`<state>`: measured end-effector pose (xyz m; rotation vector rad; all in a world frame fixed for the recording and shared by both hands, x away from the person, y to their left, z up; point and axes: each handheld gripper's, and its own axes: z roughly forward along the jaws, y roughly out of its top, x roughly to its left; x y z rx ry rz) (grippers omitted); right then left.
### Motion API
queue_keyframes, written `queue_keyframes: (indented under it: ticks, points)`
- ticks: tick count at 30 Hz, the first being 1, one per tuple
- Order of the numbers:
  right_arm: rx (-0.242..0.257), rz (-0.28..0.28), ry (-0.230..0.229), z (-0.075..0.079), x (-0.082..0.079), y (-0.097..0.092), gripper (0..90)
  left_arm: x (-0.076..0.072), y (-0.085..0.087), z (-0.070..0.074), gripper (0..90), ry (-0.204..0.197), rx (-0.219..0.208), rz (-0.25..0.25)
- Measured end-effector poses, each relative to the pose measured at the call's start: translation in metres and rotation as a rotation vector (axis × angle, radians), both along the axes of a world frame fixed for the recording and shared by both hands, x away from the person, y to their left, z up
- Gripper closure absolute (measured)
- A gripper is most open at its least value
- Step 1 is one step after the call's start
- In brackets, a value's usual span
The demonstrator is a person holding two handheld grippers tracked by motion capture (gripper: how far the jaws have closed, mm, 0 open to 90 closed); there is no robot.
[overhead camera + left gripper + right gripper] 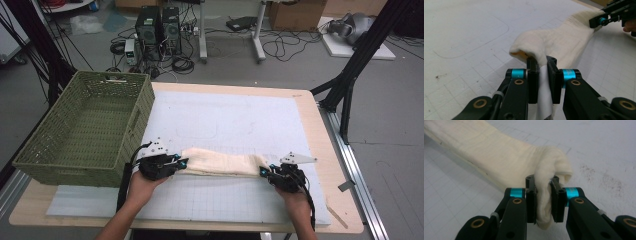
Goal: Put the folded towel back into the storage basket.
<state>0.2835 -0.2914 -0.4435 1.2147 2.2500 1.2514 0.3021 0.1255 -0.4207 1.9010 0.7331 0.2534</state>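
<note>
At the near edge of the tabletop, the left claw is clamped on one end of a cream towel, its jaws pinching a bunched fold of cloth. The right claw is clamped on the opposite end, cloth squeezed between its jaws. The towel lies folded into a long strip, stretched between the two claws on the white gridded mat. Farther back at the left, a green wicker basket sits on the tabletop corner.
</note>
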Motion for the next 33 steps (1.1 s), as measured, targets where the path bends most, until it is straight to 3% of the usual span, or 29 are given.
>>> queue_keyframes:
  ticks: [11,22,33]
  points:
    - [0.023,0.028,-0.078,0.010,-0.004,0.002,78.2,-0.008,0.011,0.008,81.3,-0.031,-0.027,0.001]
    - [0.043,0.051,-0.186,0.023,-0.006,0.003,78.1,-0.011,0.018,0.014,81.2,-0.068,-0.068,-0.003]
    - [0.055,0.065,-0.212,0.033,0.005,0.012,78.2,-0.012,0.030,0.032,81.2,-0.125,-0.096,0.008]
